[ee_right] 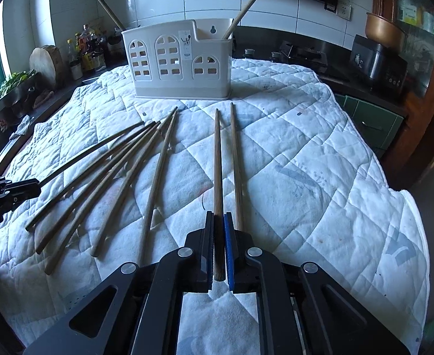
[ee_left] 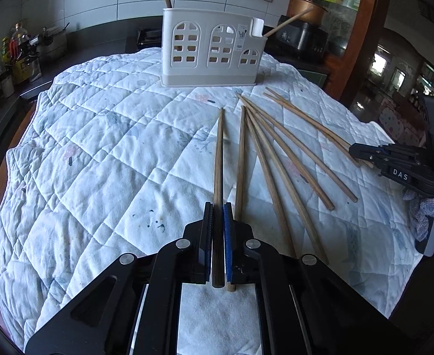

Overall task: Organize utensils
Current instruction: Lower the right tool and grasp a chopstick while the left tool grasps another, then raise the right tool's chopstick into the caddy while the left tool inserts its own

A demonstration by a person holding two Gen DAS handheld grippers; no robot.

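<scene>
While each tool (ee_left: 217, 207) clamps one, chopsticks (ee_right: 217, 162) point toward the holder (ee_right: 181, 62).

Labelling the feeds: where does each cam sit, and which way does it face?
Left wrist: on the left claw, aimed down across the quilt at the holder; shut on a chopstick; right claw and gloved hand at right.
Right wrist: on the right claw, same heading; shut on a chopstick; left claw at left edge.
Shared: holder, quilt, loose chopsticks.

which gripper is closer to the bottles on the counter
Left. The left gripper is on the side of the cloth toward the bottles; the right gripper is farther across.
</scene>
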